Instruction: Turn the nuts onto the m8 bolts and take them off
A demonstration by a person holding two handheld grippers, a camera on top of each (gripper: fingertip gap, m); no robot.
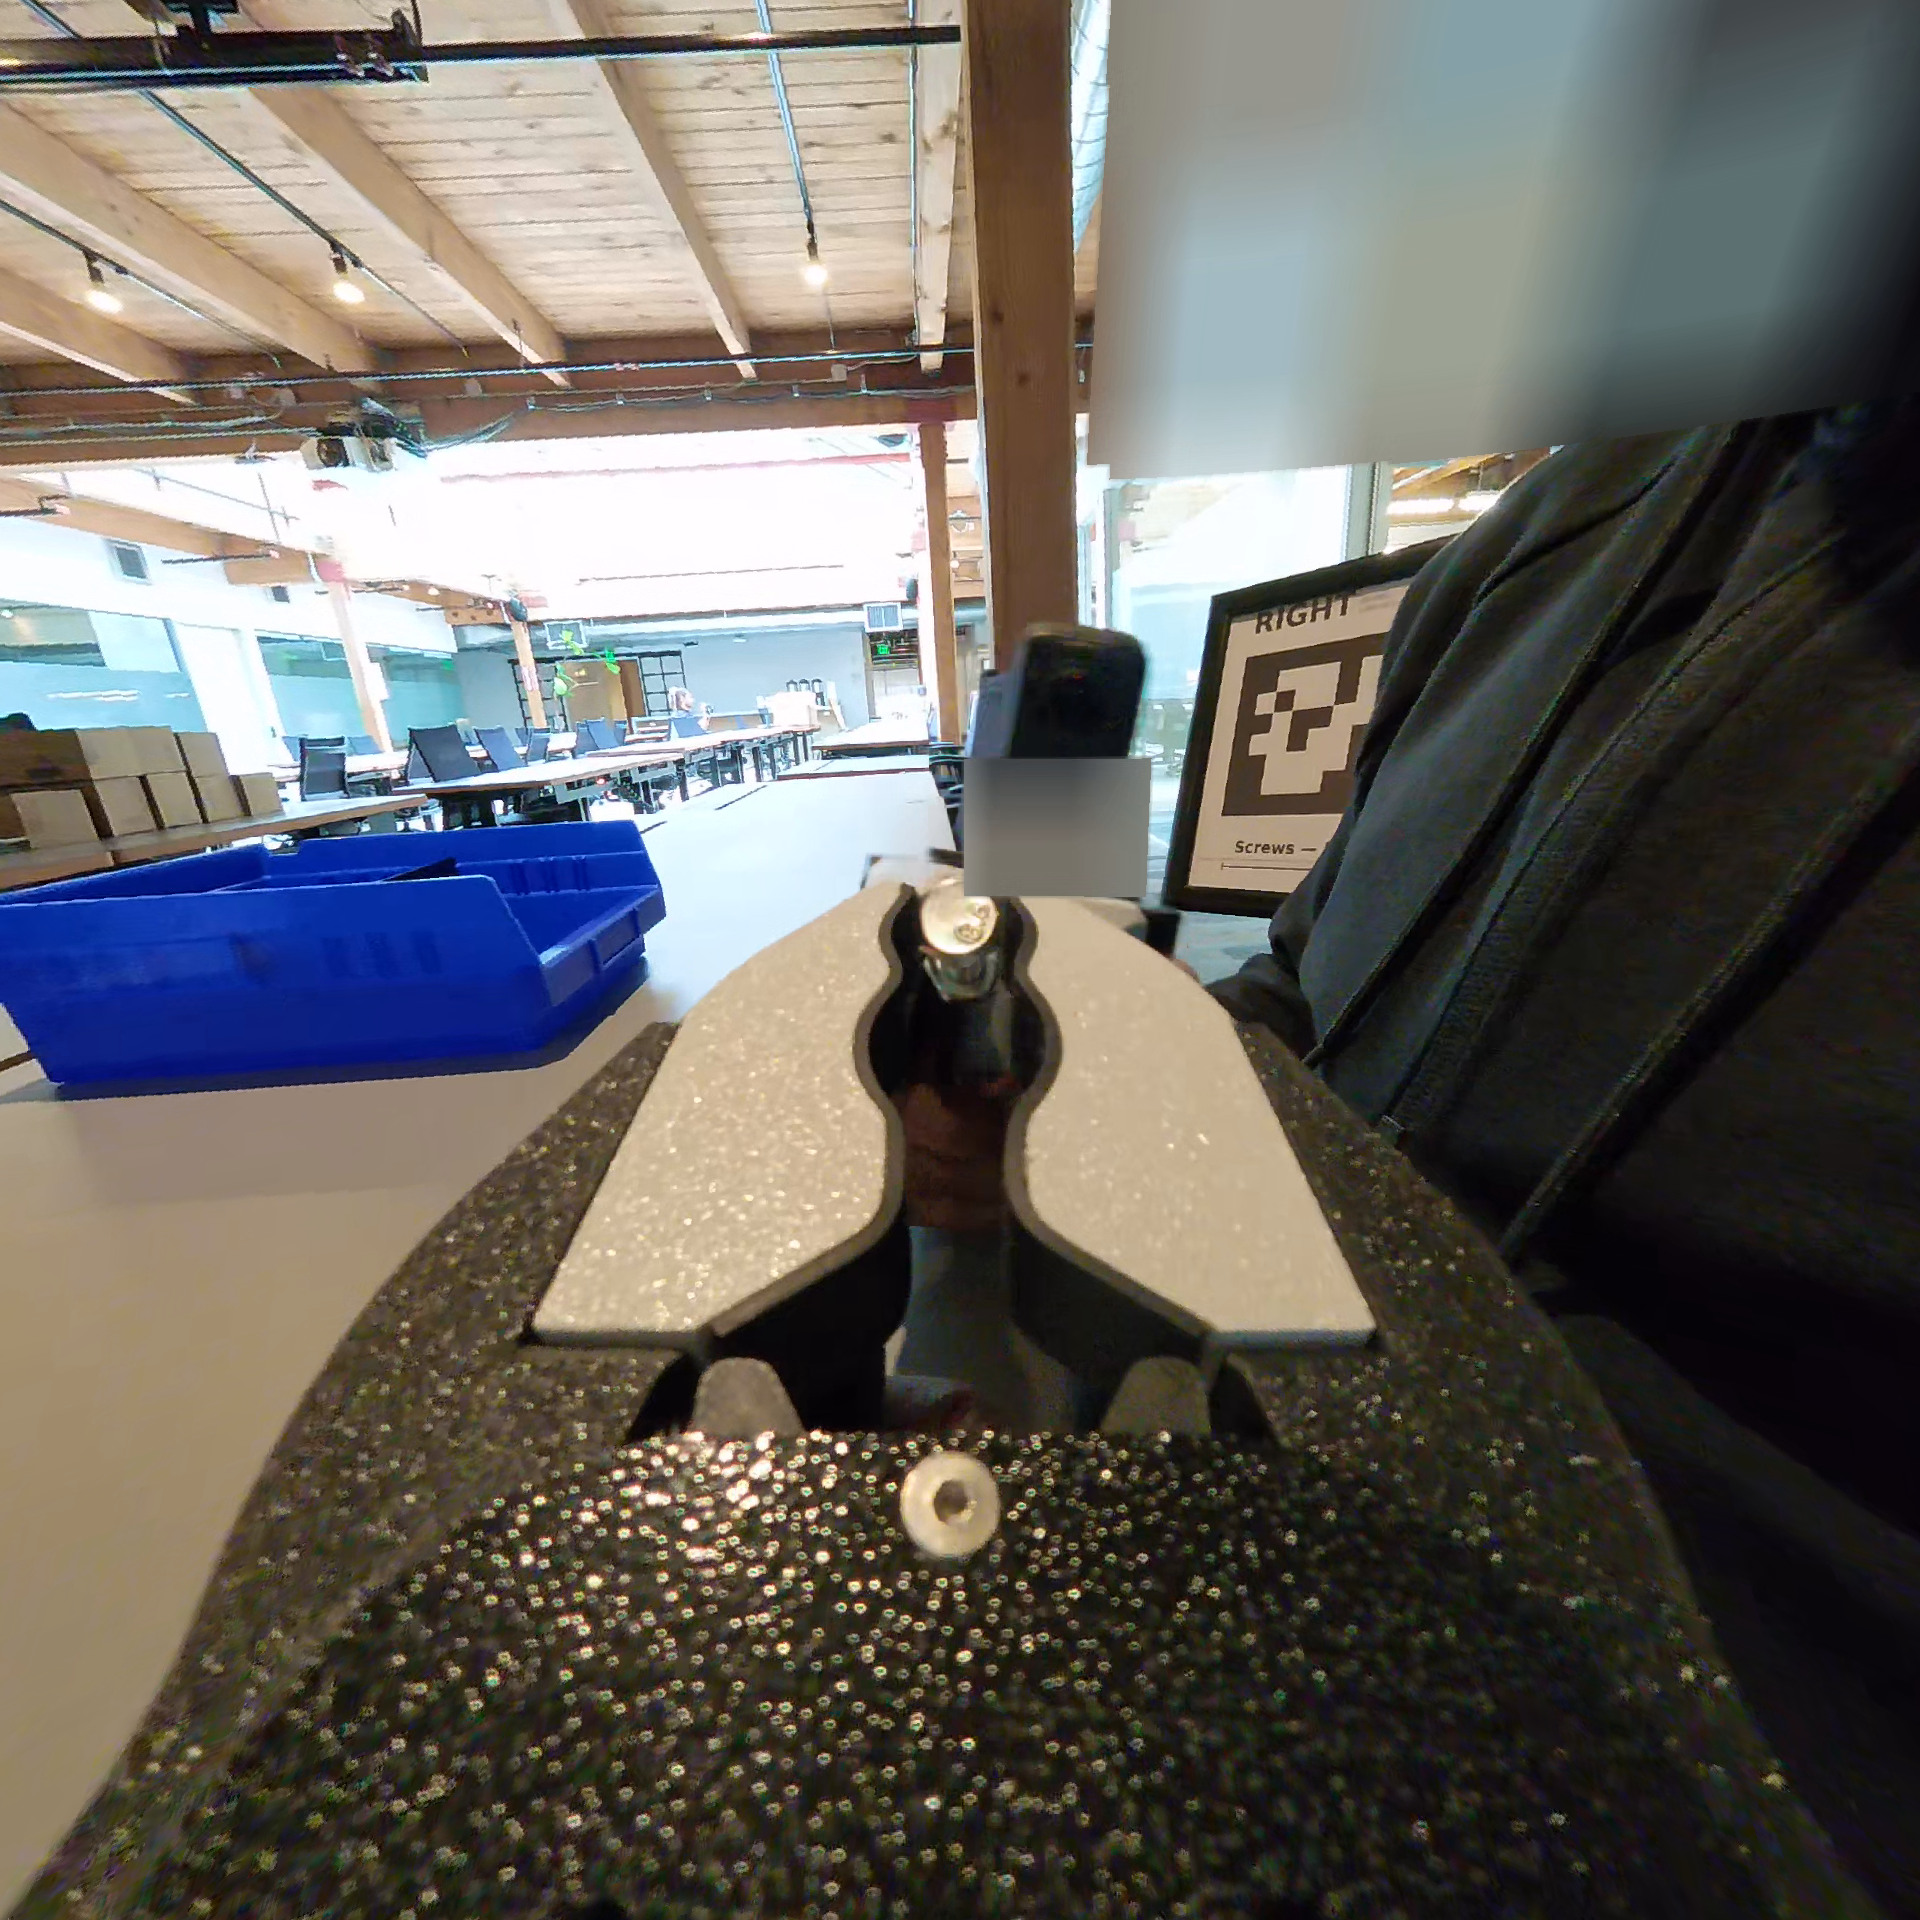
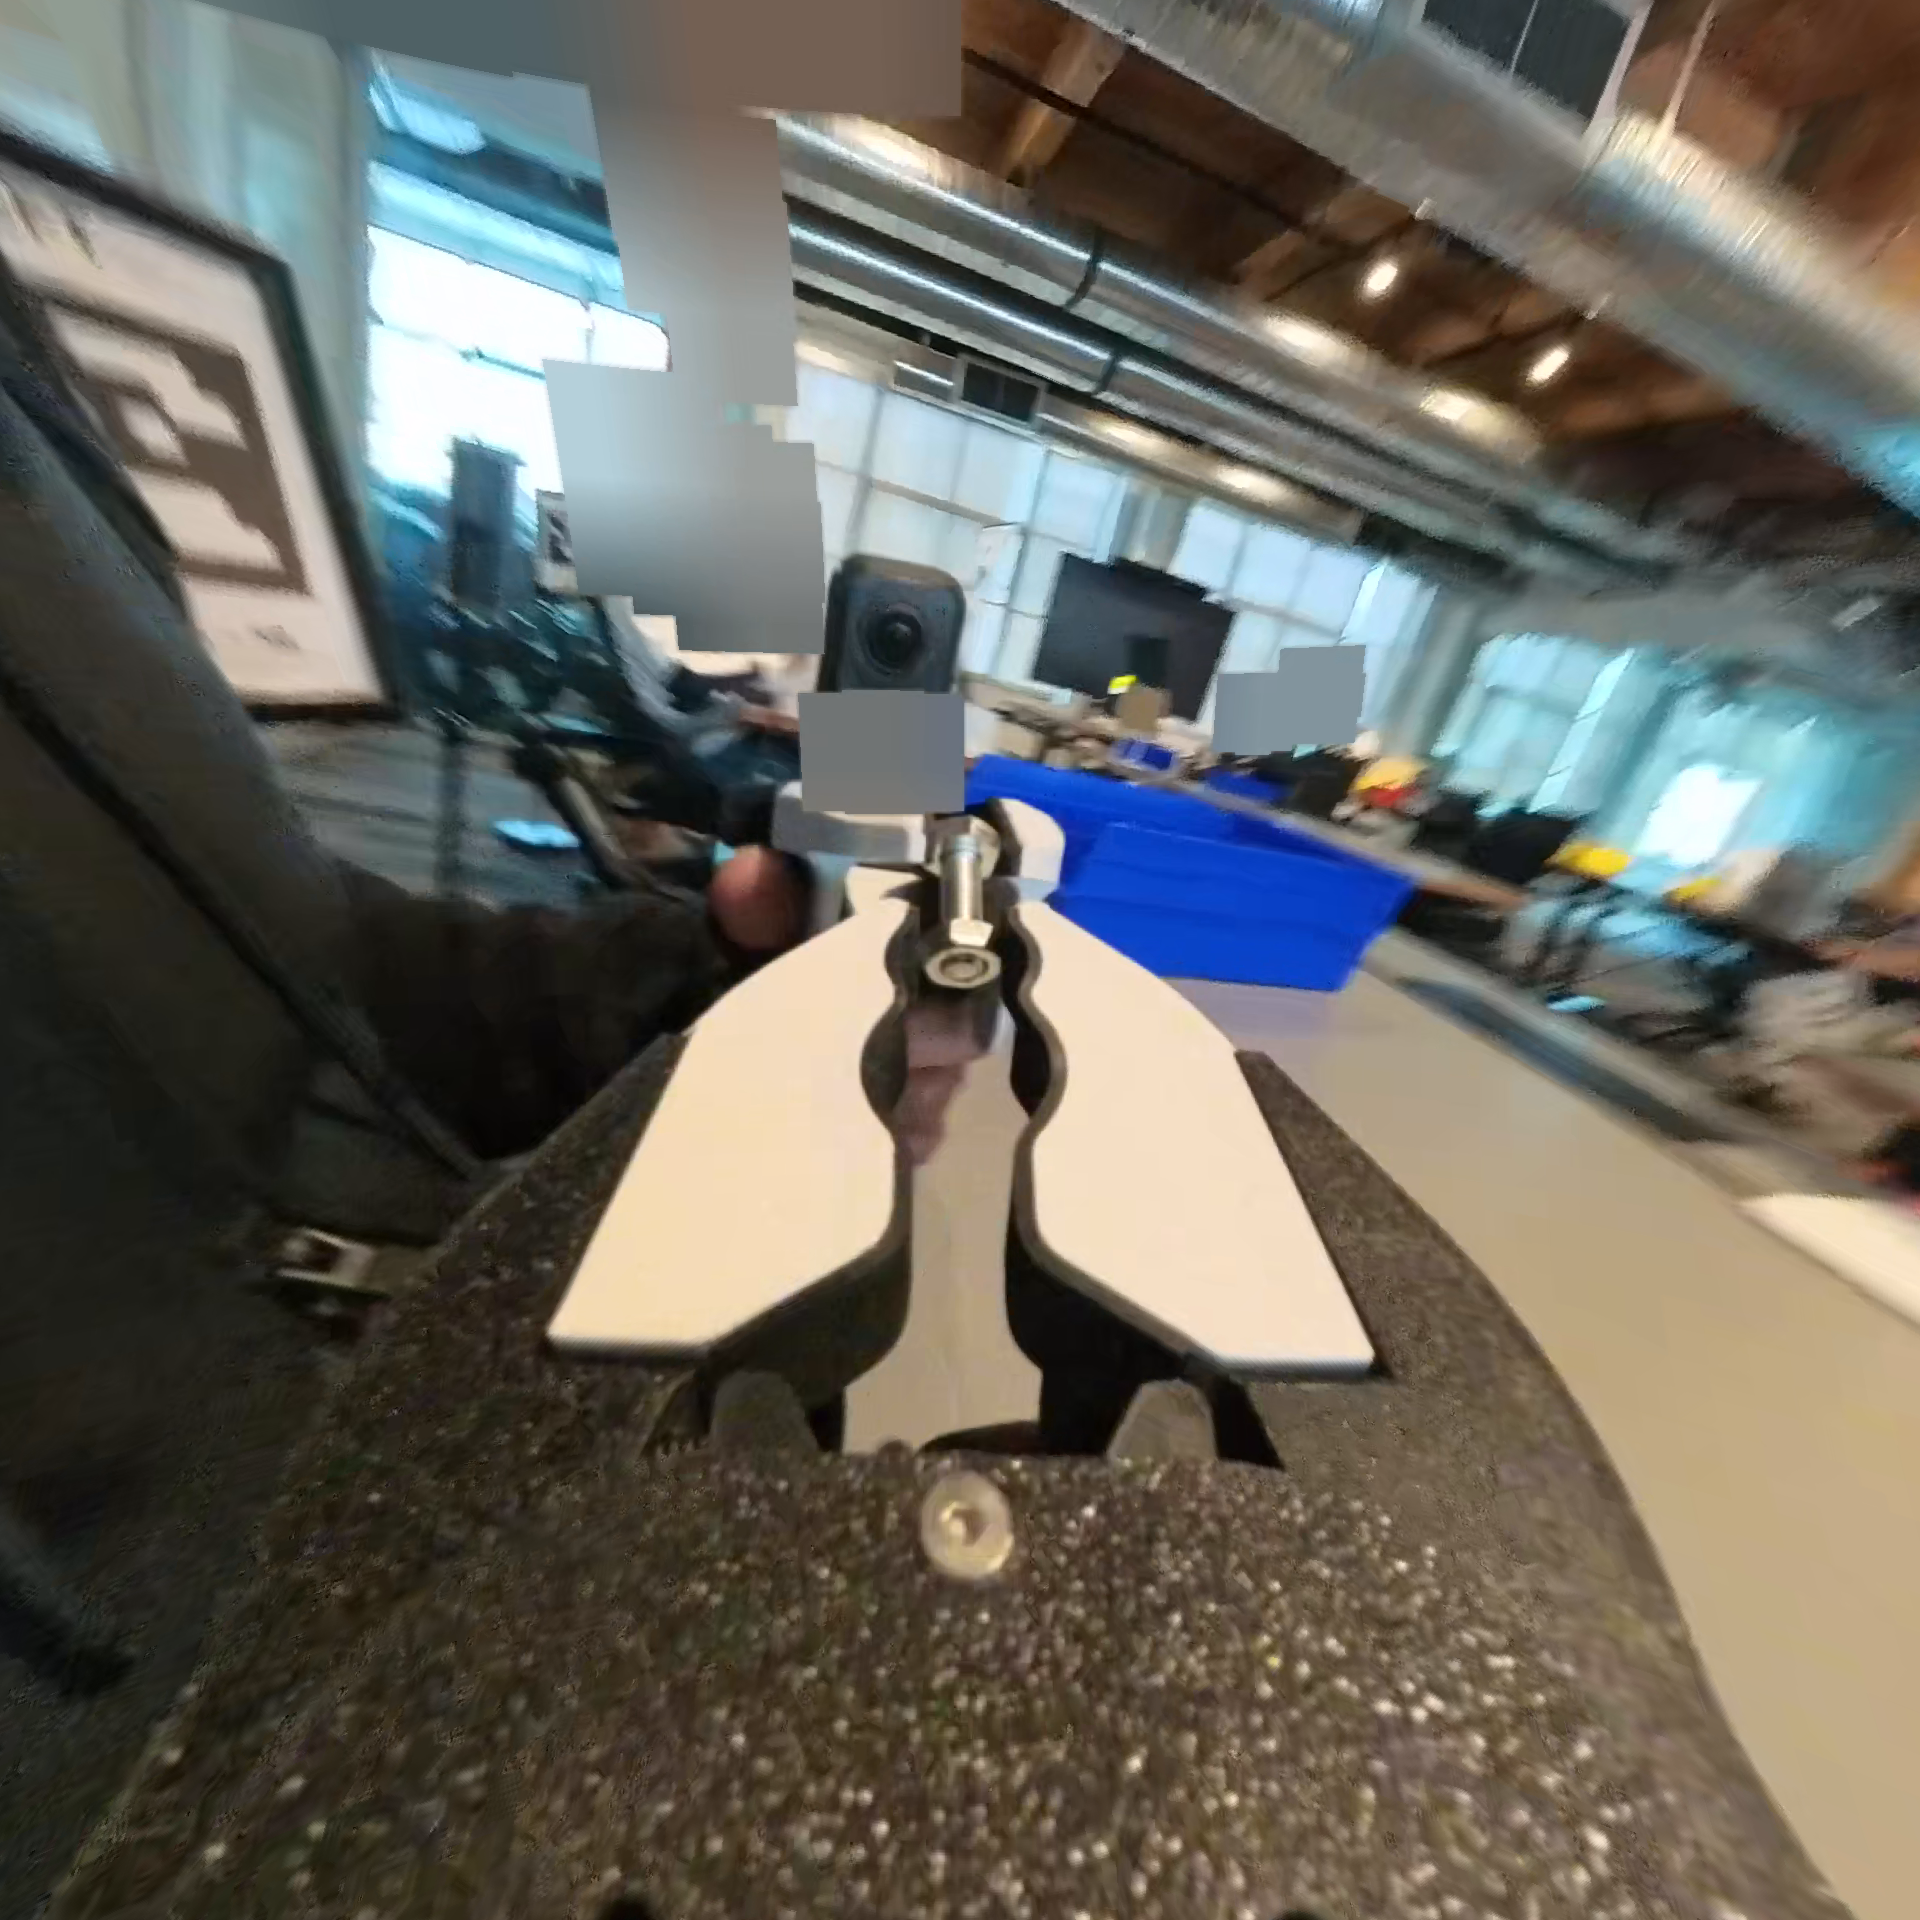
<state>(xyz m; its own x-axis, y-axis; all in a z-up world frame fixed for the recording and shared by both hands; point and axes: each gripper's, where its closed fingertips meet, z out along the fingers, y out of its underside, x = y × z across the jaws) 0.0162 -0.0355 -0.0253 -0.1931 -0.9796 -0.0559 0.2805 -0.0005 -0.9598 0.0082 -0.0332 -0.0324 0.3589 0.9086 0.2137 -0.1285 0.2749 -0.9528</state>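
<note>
Bolt: we see the silver bolt [image 2: 964, 883] between the two tools' tips, its long axis running along our right fingers, from one tool to the other.
Nut: a hex nut [image 2: 962, 964] sits on the near end, facing the right camera.
Right gripper [image 2: 961, 961]: nearly closed, clamped on the nut.
Left gripper [image 1: 961, 935]: nearly closed, gripping the bolt's head end.
Bin: a blue bin [image 1: 312, 945] rests on the grey table [image 1: 208, 1247], left of our left tool.
</note>
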